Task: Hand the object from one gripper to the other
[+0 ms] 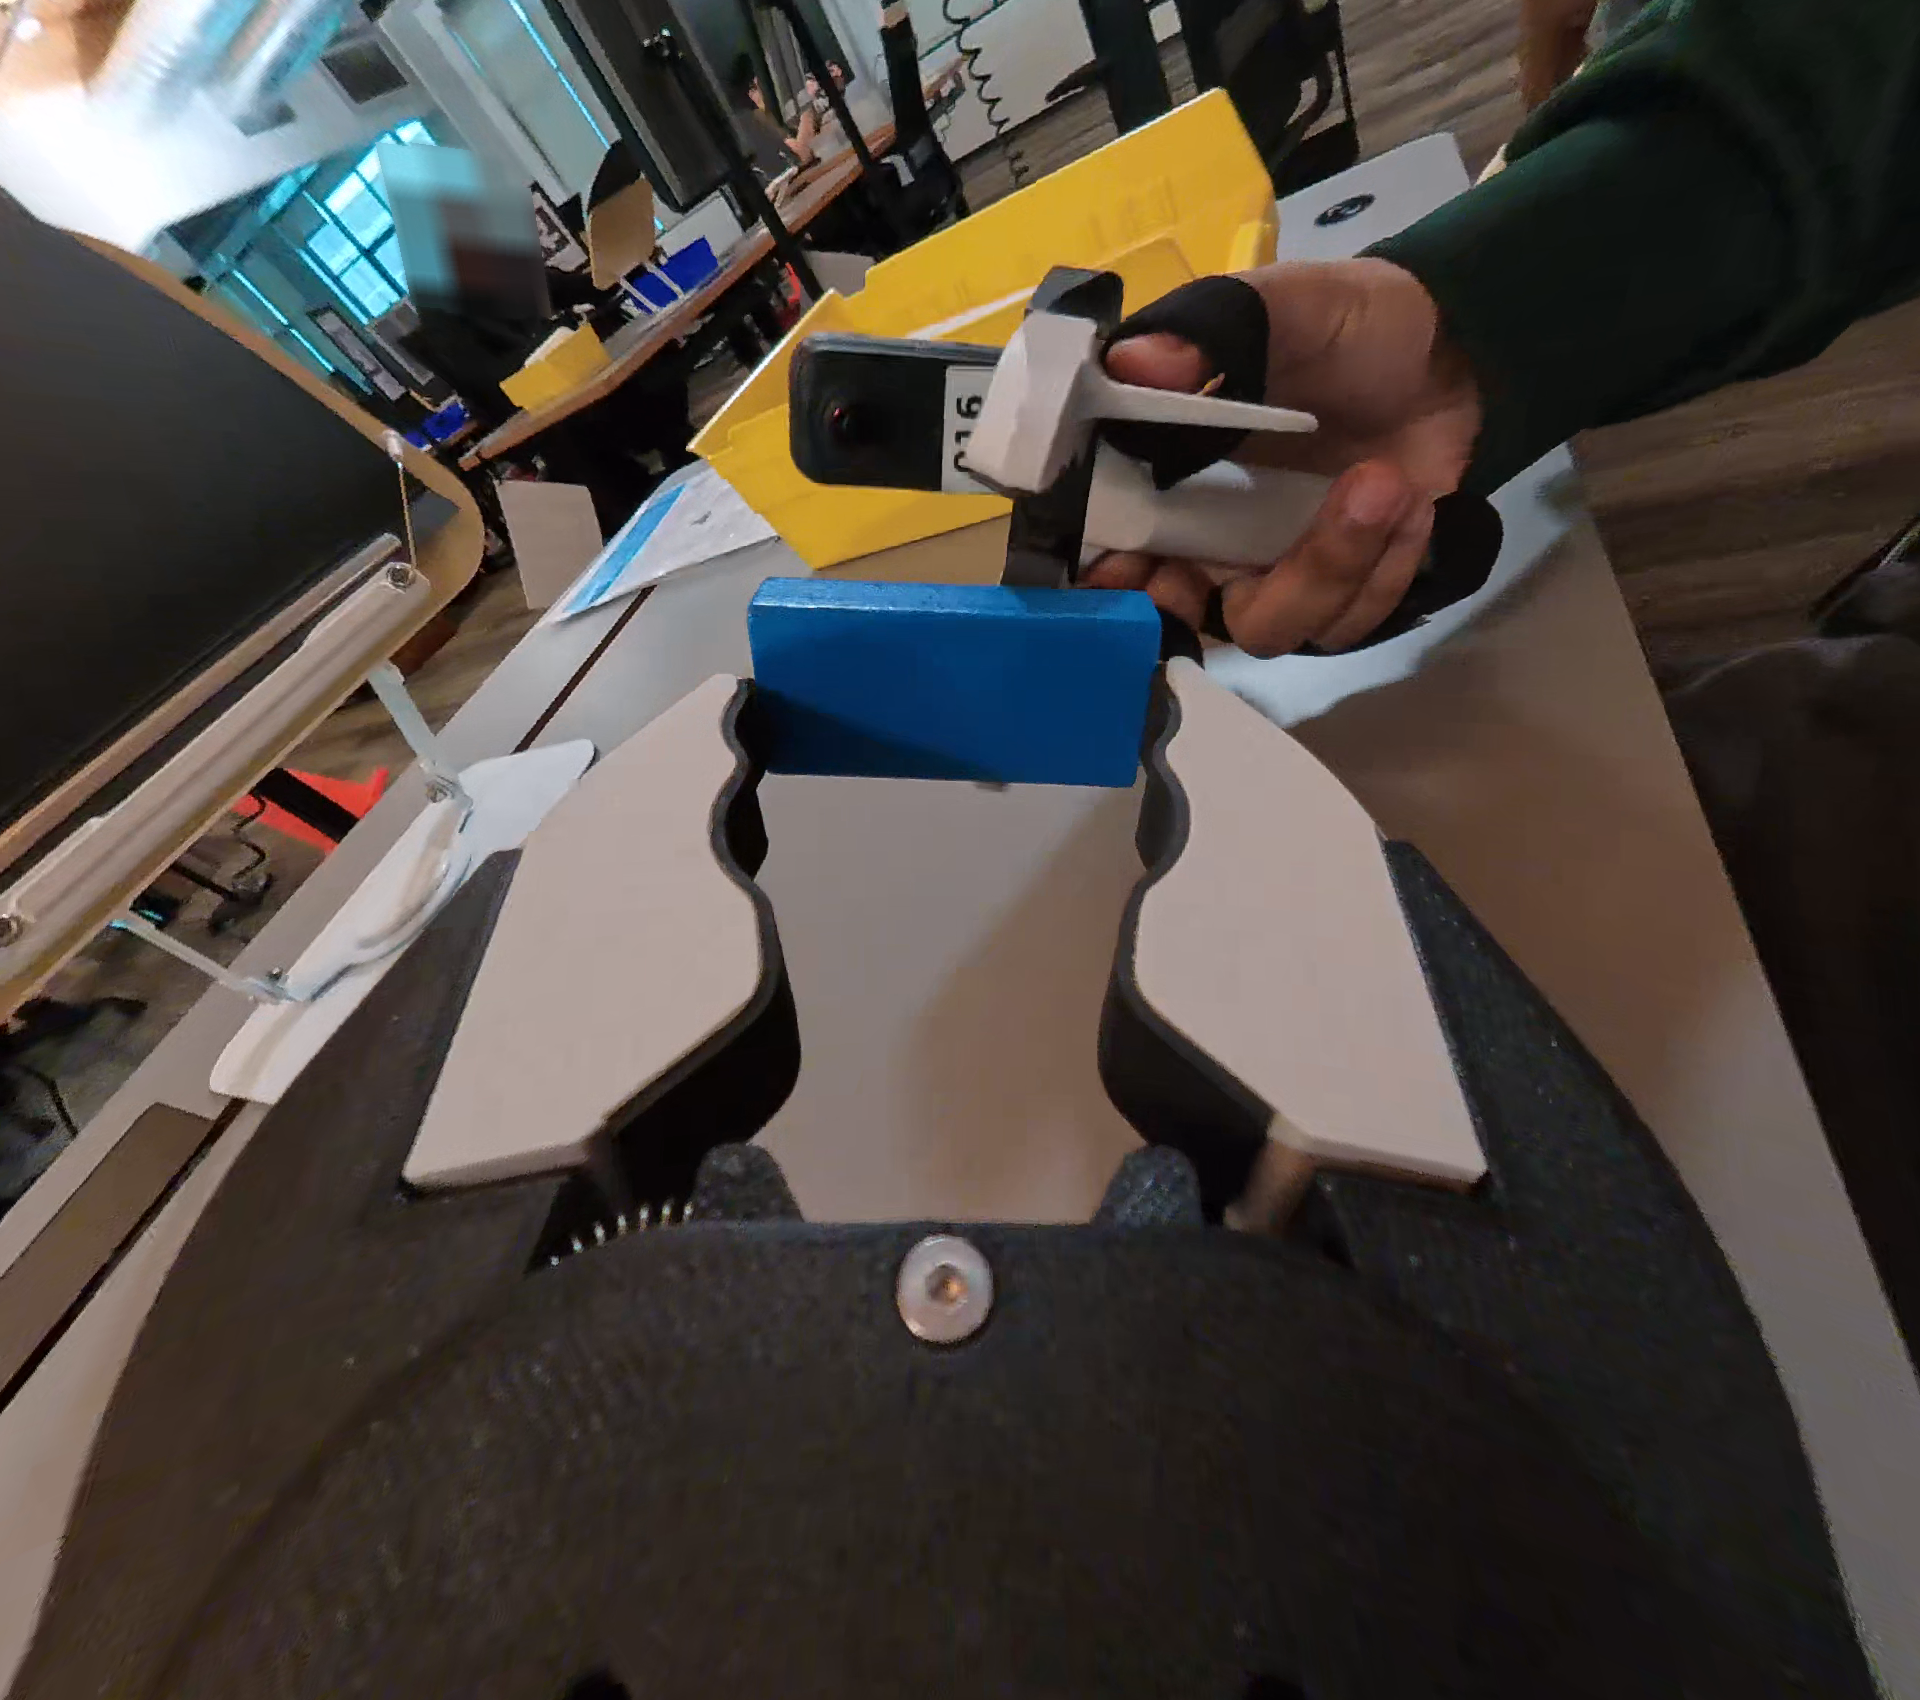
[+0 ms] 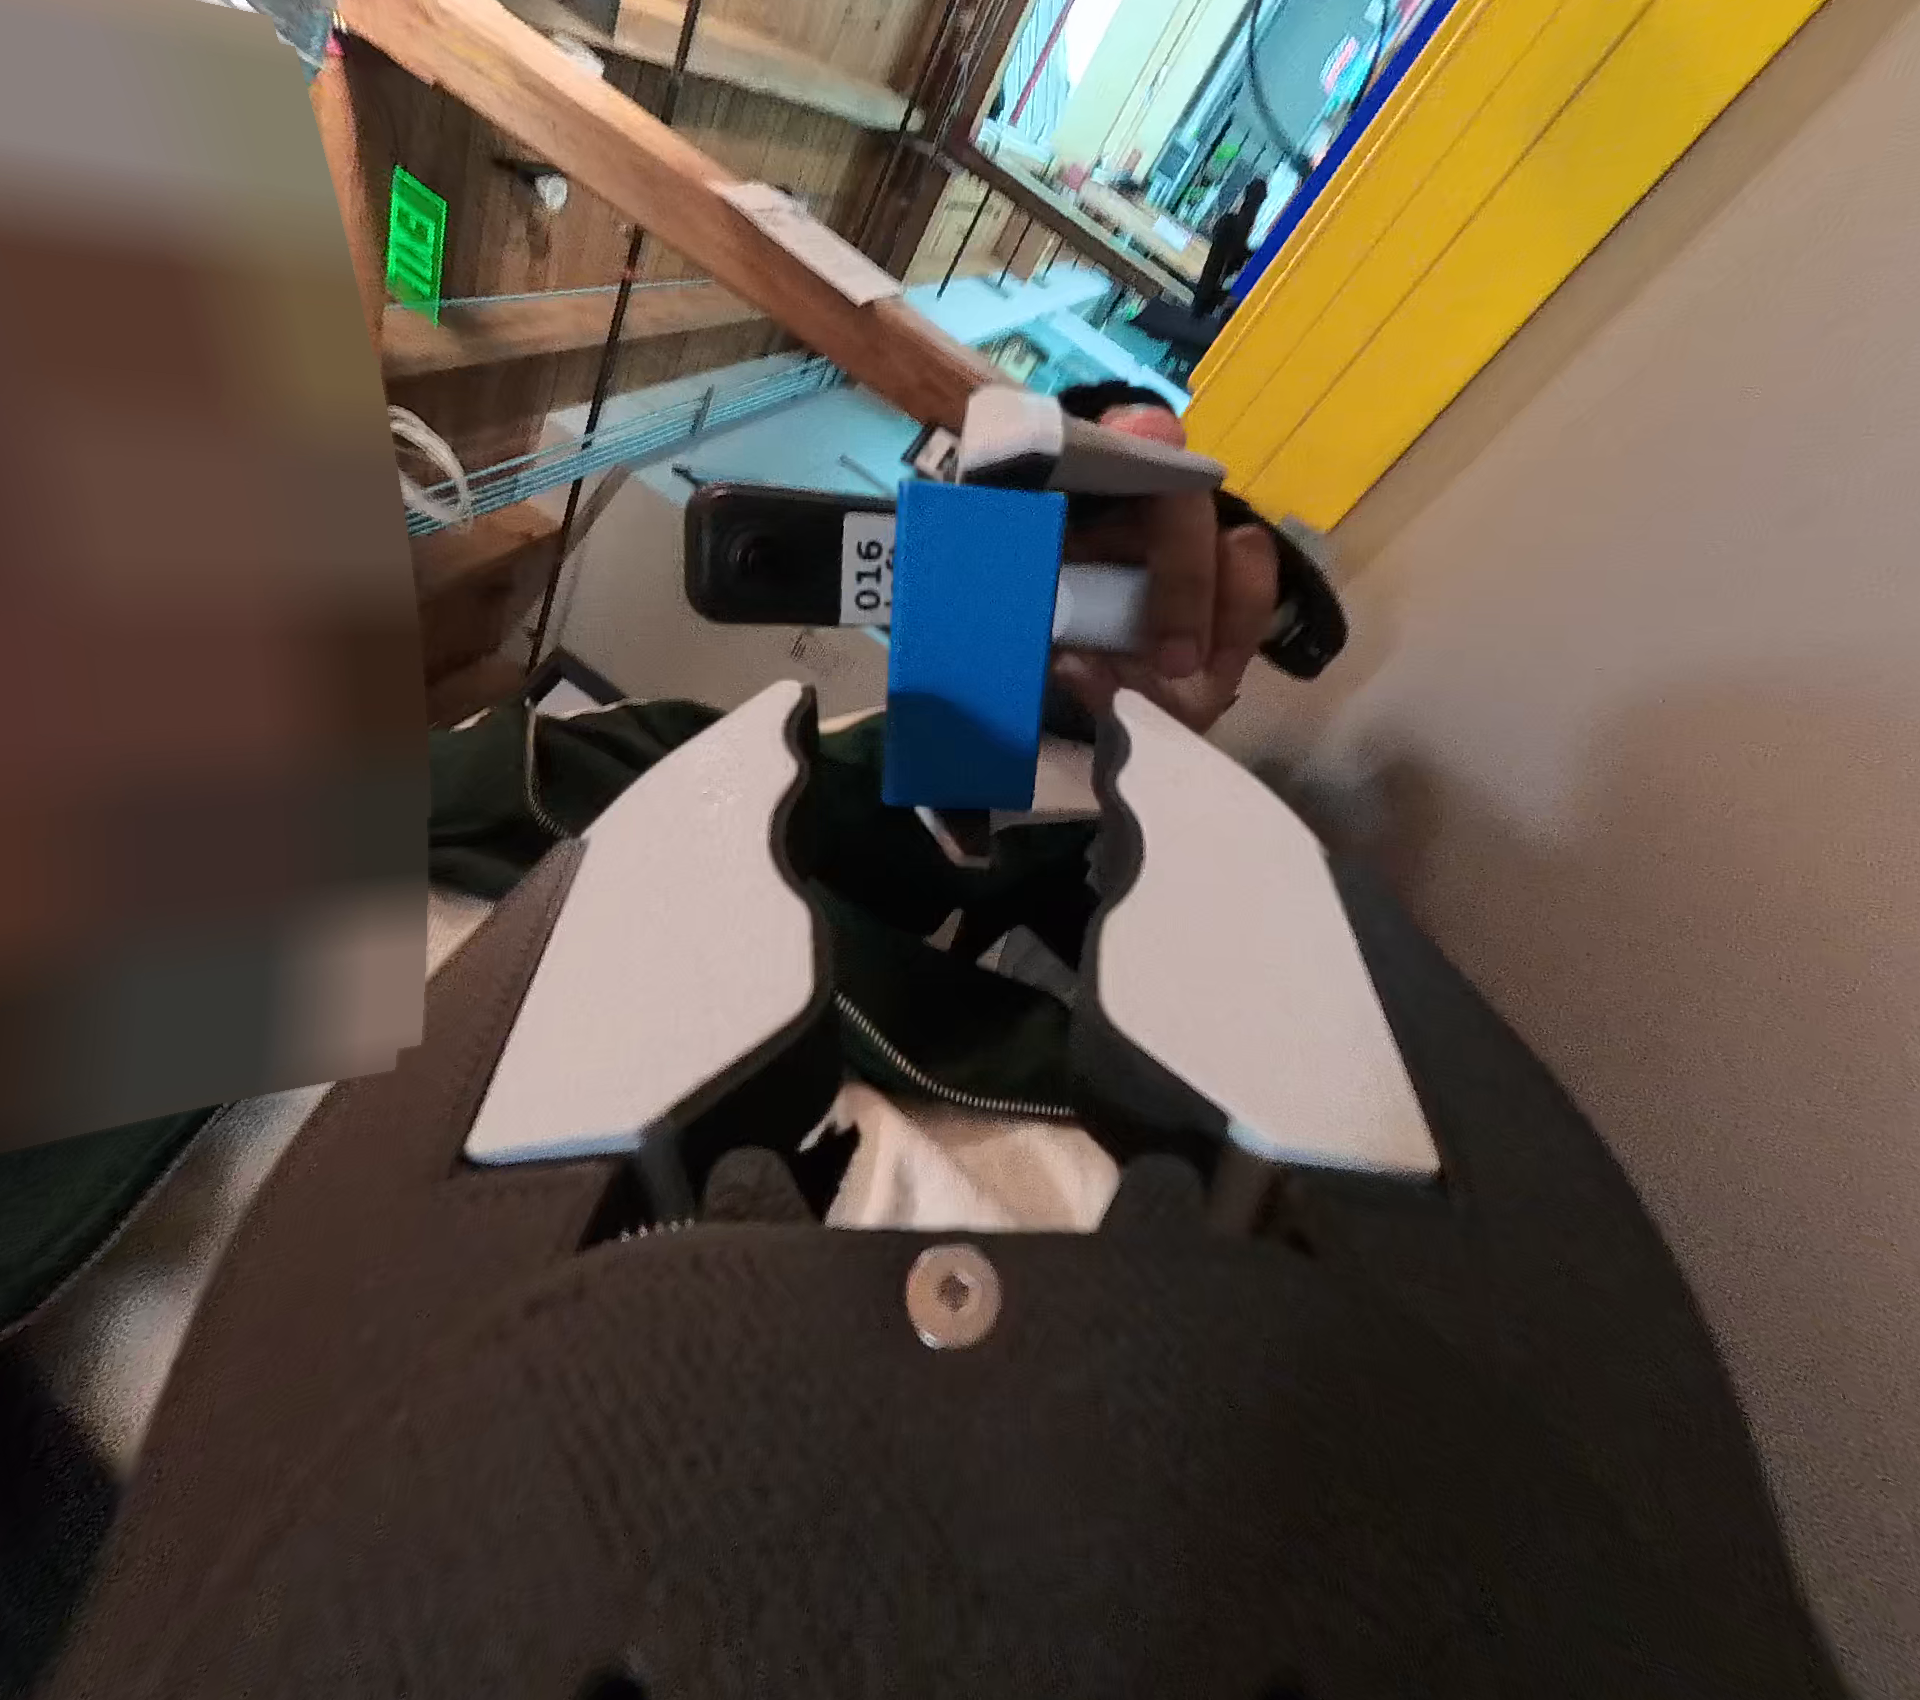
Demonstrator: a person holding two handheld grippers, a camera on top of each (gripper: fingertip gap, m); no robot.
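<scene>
Left wrist view: left gripper clamps the blue block crosswise; right gripper, fingers apart, has it between its tips.

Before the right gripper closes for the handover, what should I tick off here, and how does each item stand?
1. Left gripper clamps the blue block at both ends: ok.
2. Right gripper is open wider than the block: ok.
3. Block sits between the right fingers: ok, but only at their tips.
4. Right fingers touch the block: not ok, a gap shows on each side.
5. Block is deep enough in the right gripper for a firm hold: cannot tell.
6. Block is held apart from the yellow bin: ok.
</scene>
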